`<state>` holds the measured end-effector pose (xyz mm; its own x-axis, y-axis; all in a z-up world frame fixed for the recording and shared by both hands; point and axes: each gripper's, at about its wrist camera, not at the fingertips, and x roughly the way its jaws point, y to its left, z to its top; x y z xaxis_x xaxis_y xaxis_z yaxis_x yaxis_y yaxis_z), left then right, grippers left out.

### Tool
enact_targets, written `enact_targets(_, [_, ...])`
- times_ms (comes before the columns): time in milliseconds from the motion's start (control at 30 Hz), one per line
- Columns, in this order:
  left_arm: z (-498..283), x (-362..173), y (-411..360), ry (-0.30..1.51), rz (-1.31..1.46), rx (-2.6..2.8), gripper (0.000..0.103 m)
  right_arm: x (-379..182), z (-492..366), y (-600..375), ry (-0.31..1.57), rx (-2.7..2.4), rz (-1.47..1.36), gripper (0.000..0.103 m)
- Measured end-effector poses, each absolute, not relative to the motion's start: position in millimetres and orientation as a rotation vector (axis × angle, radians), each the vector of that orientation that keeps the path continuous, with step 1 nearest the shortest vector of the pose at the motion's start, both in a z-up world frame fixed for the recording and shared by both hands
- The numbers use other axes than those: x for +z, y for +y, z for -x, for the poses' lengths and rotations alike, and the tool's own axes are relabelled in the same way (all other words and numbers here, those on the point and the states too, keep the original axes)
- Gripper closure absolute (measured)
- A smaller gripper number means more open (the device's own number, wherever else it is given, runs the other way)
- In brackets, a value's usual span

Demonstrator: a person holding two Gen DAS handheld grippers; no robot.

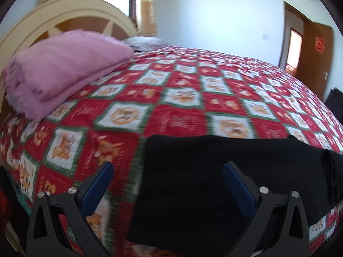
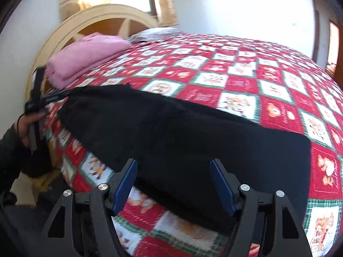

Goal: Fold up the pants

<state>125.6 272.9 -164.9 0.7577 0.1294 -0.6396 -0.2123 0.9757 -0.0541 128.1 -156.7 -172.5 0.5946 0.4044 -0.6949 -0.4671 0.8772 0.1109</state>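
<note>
Black pants [image 1: 203, 182] lie flat as a long folded strip along the near edge of the bed [image 1: 193, 98]. My left gripper [image 1: 168, 165] hovers open over the strip's left end, one finger above the quilt and the other above the cloth, with nothing between the pads. In the right wrist view the pants [image 2: 171, 128] run from the upper left to the right. My right gripper [image 2: 174, 162] stands open just above their near edge, holding nothing. A hand [image 2: 26, 124] at the far left holds the left gripper beside the pants' far end.
A folded pink blanket [image 1: 64, 68] and a grey pillow [image 1: 143, 41] lie by the cream headboard [image 1: 64, 15]. The red, white and green patchwork quilt [image 2: 246, 75] covers the bed. An open wooden door [image 1: 313, 55] is at the far right. The bed's edge drops off close below the grippers.
</note>
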Motion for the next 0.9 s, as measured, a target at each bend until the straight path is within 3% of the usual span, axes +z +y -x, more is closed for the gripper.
enact_targets(100, [-128.1, -179.3, 296.8, 0.712, 0.204, 0.191, 0.003, -173.6, -127.7, -159.2, 0.786, 0.498, 0.083, 0.032])
enact_targets(167, [-128.9, -188.6, 307.4, 0.731, 0.276, 0.151, 0.012, -174.6, -126.7, -157.9, 0.784, 0.492, 0.094, 0.032])
enact_targets(333, [-123.3, -191.4, 306.1, 0.695, 0.323, 0.126, 0.022, -180.4, -122.6, -156.6, 0.791, 0.481, 0.119, 0.031])
enact_targets(733, [-124.1, -195.3, 277.7, 0.704, 0.23, 0.096, 0.024, -187.9, -119.9, -153.7, 0.798, 0.472, 0.13, 0.03])
enact_targets(900, [-130.3, -197.9, 288.0, 0.733, 0.265, 0.012, 0.019, -188.6, -119.4, -153.1, 0.796, 0.47, 0.132, 0.03])
